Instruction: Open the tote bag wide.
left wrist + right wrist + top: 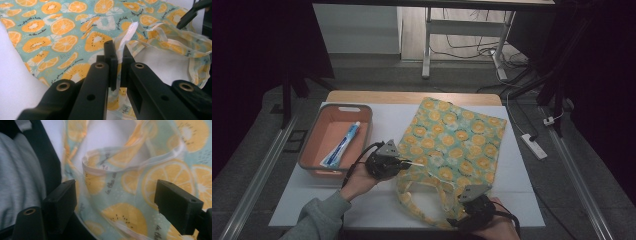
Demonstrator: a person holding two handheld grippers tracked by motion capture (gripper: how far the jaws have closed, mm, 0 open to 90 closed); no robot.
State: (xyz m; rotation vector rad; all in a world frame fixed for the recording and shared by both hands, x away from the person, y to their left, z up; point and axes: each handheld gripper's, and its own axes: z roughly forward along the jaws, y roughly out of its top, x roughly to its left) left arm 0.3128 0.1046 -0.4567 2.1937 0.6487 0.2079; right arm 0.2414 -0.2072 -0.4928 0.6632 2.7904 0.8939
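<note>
A teal cloth tote bag [457, 140] printed with orange slices lies flat on the white table cover [377, 200], its mouth and handles toward the person. My left gripper [409, 162] is at the bag's left mouth edge. In the left gripper view the left gripper [118, 53] is shut on the bag's [62, 27] hem, and a white label [130, 32] sticks up past the tips. My right gripper [457, 217] sits by the handles at the near edge. In the right gripper view the right gripper [118, 202] stands open, with loose folds of the bag [130, 185] between the jaws, not pinched.
A salmon-coloured basket [362, 117] stands left of the bag with a blue-and-white toothpaste tube [342, 145] inside. A grey sleeve [17, 182] is at the left of the right gripper view. A power strip [533, 145] lies on the floor to the right.
</note>
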